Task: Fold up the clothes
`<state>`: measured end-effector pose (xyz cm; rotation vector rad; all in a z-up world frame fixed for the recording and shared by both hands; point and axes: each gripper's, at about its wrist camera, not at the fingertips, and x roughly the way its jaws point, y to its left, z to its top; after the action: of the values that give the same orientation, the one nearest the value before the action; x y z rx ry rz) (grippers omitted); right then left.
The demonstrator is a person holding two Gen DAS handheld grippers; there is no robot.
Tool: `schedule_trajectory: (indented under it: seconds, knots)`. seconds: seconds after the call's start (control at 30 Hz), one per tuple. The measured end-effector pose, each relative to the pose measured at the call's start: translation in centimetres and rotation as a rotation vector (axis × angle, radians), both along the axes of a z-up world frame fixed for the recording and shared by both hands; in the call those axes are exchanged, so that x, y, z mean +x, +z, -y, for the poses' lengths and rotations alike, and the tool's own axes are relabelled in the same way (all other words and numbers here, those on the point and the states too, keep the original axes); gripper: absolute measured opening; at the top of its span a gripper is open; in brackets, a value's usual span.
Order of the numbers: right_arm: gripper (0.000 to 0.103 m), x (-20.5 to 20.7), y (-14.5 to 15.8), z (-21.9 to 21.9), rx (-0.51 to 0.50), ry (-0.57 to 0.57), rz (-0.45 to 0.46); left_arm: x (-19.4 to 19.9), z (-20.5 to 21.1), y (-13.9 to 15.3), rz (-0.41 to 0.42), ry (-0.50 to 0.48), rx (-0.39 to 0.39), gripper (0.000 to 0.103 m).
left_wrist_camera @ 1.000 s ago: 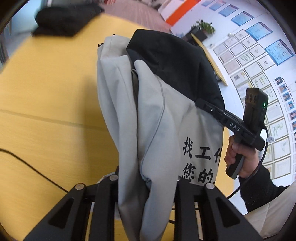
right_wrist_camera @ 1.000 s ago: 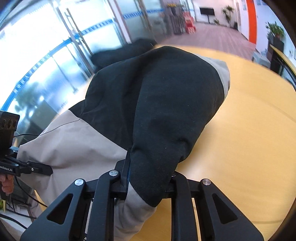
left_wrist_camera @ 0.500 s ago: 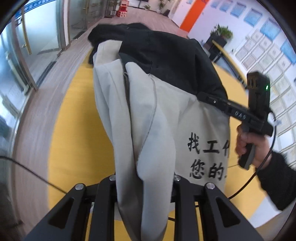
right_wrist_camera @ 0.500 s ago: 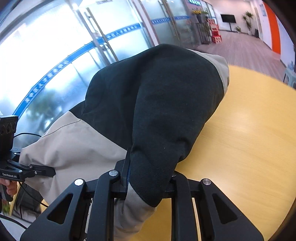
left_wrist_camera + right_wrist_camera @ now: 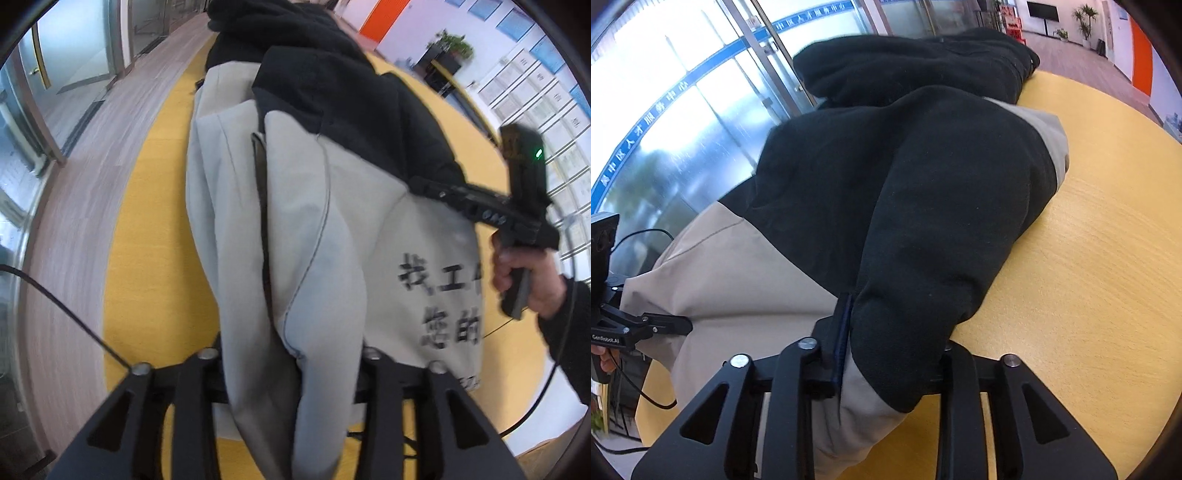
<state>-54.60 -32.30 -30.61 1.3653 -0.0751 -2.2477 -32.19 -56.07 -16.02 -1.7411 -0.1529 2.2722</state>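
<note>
A grey and black jacket [image 5: 295,206] with black printed characters hangs between both grippers above the yellow table [image 5: 147,229]. My left gripper [image 5: 291,369] is shut on its grey edge. My right gripper [image 5: 886,354] is shut on a black and grey fold of the same jacket [image 5: 923,206]. The right gripper also shows in the left wrist view [image 5: 436,188], biting the black part. The left gripper shows in the right wrist view [image 5: 683,326] at the grey hem. The fingertips are hidden by cloth.
A second black garment [image 5: 916,70] lies on the far end of the table, just beyond the held jacket; it also shows in the left wrist view [image 5: 280,22]. Wood floor [image 5: 66,177] and glass doors lie past the table's left edge.
Both grippers have carried the jacket forward over the table toward the black garment, which now sits much closer. Both grips are unchanged.
</note>
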Motion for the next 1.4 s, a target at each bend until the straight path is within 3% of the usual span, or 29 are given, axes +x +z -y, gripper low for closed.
schedule_trajectory:
  seconds: [0.1,0.2,0.4,0.47,0.53,0.6,0.73,0.9,1.0,1.17,1.4]
  knots:
    - [0.051,0.2,0.9,-0.3,0.029,-0.016,0.015,0.8,-0.2,1.2,-0.006,0.023,-0.047,0.053]
    - [0.054,2.3,3.4,-2.0,0.056,-0.018,-0.020,3.1,0.2,4.7,-0.073,0.072,-0.090,0.052]
    - [0.058,9.1,11.4,-6.4,0.031,0.008,-0.111,12.3,2.1,14.8,-0.187,0.202,-0.108,0.052]
    - [0.061,8.1,13.2,-1.9,-0.010,0.028,-0.127,15.7,1.5,18.6,-0.223,0.196,-0.109,0.053]
    - [0.063,9.8,15.8,-0.9,-0.027,0.061,-0.156,18.8,0.2,21.5,-0.263,0.191,-0.110,0.060]
    - [0.073,13.3,19.0,-2.5,-0.019,0.094,-0.194,21.9,-1.1,23.9,-0.302,0.205,-0.113,0.077]
    - [0.085,17.7,23.3,-2.7,0.049,0.111,-0.206,25.4,-6.7,27.0,-0.368,0.267,-0.164,0.088]
    - [0.093,21.4,25.1,-2.3,0.207,0.151,-0.167,26.9,-11.3,28.1,-0.377,0.414,-0.143,0.092]
    - [0.095,21.8,24.8,-0.3,0.225,0.173,-0.151,27.1,-12.8,27.7,-0.368,0.465,-0.156,0.092]
    - [0.095,21.9,24.4,2.9,0.264,0.201,-0.146,26.0,-12.7,26.1,-0.337,0.479,-0.203,0.092]
    - [0.095,20.1,22.6,6.5,0.344,0.219,-0.131,23.2,-9.7,23.6,-0.289,0.510,-0.194,0.098]
